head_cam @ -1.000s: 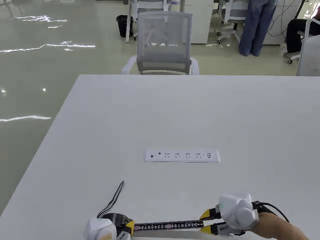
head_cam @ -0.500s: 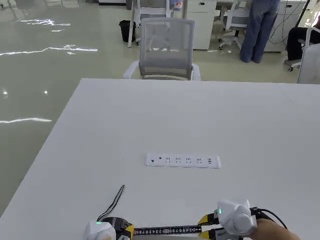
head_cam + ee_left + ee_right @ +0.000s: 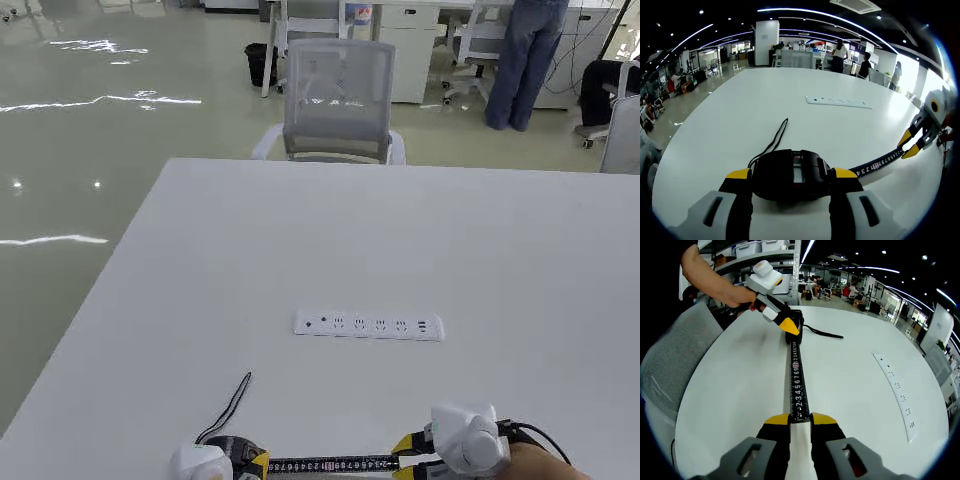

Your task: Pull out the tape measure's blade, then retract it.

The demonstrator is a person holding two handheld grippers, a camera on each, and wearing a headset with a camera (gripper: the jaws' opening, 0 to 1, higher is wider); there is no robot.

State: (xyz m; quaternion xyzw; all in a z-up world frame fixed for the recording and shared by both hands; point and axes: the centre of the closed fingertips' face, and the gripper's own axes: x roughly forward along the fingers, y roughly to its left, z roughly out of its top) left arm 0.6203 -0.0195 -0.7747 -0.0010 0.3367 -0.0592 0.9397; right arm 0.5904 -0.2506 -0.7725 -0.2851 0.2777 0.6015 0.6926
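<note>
You are working at a white surface (image 3: 400, 230) that takes up most of the head view, with a grey mesh office chair (image 3: 335, 95) pushed up to its far edge. A white power strip (image 3: 368, 326) lies flat near the middle of the surface, well apart from the work at the near edge. Your left gripper (image 3: 791, 174) sits low at the near left. Its yellow-tipped jaws are closed on either side of the black tape measure case (image 3: 795, 187), which rests on the surface between them. Your right gripper (image 3: 800, 419) is at the near right, well apart from the left one. Its jaws are brought close together and pinch the free end of the blade (image 3: 796, 375). The blade is pulled out and runs in a straight line from the case across to the right jaws, low over the surface, with its printed numbers facing up and readable in the right gripper view. A thin black strap (image 3: 230, 405) trails from the case and lies loose on the surface, curving away toward the far side. It is clear of both grippers and of the blade.
</note>
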